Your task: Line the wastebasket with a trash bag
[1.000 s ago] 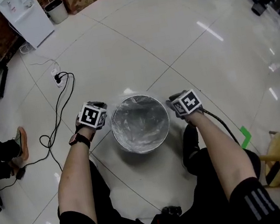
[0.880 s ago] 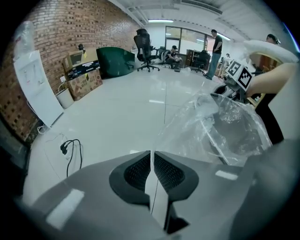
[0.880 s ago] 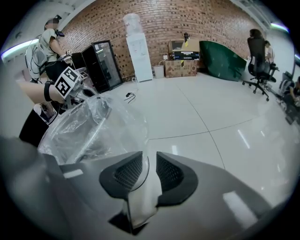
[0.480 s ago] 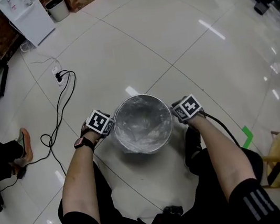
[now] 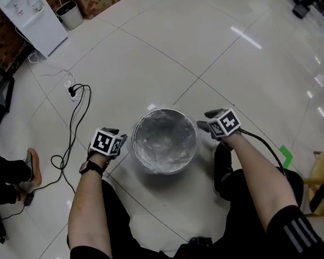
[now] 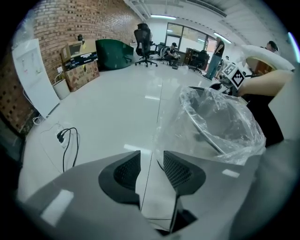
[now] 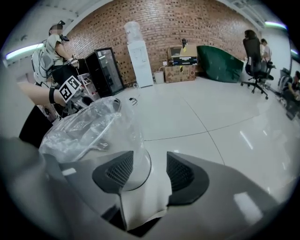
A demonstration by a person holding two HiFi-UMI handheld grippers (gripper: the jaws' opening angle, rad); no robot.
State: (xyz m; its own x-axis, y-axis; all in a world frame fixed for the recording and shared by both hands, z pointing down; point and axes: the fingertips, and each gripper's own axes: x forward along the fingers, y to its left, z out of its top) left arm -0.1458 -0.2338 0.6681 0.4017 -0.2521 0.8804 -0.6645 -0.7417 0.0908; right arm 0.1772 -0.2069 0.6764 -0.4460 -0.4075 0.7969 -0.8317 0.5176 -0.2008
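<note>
Head view: a wastebasket (image 5: 167, 170) on the tiled floor (image 5: 137, 56), lined with a clear trash bag (image 5: 164, 141), a gripper at each side.
Left of the wastebasket, the left gripper (image 6: 151, 157) has just been opening its jaws, which stand apart over bare floor, the bag just beside them. Right of the wastebasket, the right gripper (image 7: 150, 161) has also just been opening, jaws wide, bag film reaching into the gap unpinched.

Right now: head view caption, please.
Left gripper and right gripper flank the lined wastebasket, jaws just opened: left's empty, trash bag between right's.
</note>
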